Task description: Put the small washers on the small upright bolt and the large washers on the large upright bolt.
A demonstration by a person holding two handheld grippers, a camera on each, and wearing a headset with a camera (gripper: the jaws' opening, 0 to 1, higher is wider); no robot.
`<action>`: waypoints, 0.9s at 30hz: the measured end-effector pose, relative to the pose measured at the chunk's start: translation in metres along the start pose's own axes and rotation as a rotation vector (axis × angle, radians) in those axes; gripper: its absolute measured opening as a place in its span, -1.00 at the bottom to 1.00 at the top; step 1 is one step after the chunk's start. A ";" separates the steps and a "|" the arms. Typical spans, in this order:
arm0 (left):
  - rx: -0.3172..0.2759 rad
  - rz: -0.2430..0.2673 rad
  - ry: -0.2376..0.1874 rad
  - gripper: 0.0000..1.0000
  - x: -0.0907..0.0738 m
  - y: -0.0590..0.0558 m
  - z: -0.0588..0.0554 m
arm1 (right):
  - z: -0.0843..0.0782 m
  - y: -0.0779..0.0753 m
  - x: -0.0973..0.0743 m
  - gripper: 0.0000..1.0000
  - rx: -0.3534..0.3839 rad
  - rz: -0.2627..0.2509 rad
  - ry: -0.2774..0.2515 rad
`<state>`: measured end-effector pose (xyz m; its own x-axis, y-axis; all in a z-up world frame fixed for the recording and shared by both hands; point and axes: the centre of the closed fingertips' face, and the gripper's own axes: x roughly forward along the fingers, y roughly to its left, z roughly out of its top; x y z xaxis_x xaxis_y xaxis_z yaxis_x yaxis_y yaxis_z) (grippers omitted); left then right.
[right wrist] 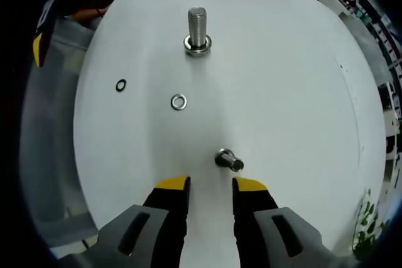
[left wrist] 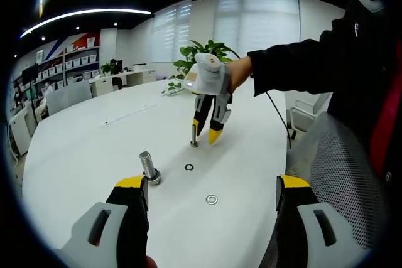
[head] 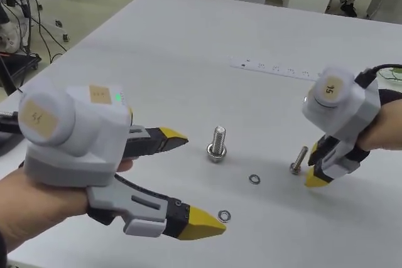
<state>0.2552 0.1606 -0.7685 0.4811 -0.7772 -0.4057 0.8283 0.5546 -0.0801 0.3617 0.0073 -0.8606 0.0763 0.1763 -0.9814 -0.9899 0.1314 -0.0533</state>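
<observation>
Two loose washers lie flat on the white table (head: pixel 188 61) in the head view: one (head: pixel 254 179) at 4 o'clock from the large bolt (head: pixel 217 144), one (head: pixel 224 216) at 6 o'clock. The small bolt (head: pixel 299 160) stands at 3 o'clock. The right gripper (head: pixel 316 166) sits just beside it, jaws slightly parted, empty. The left gripper (head: pixel 204 184) is spread wide, empty, its lower tip near the 6 o'clock washer.

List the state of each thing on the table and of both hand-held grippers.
Left hand-held gripper: open wide, empty.
Right hand-held gripper: open, empty, just short of the small bolt.
Small bolt: standing, no washer seen on it.
Large bolt: upright, with a fitted washer at its base.
Middle washer: loose, lying flat.
Near washer: loose, lying flat.
</observation>
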 end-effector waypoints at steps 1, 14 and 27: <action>0.000 0.000 -0.001 0.67 0.000 0.000 0.000 | -0.001 0.001 0.000 -0.44 0.000 0.000 0.000; 0.005 -0.002 0.003 0.66 0.002 0.000 0.001 | 0.002 0.028 -0.004 -0.45 -0.026 0.025 -0.001; 0.013 0.001 0.003 0.66 0.001 0.000 0.001 | 0.023 0.050 -0.003 -0.46 -0.068 0.058 -0.032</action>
<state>0.2563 0.1595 -0.7686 0.4812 -0.7759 -0.4081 0.8314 0.5514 -0.0681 0.3152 0.0362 -0.8562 0.0213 0.2127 -0.9769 -0.9985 0.0537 -0.0101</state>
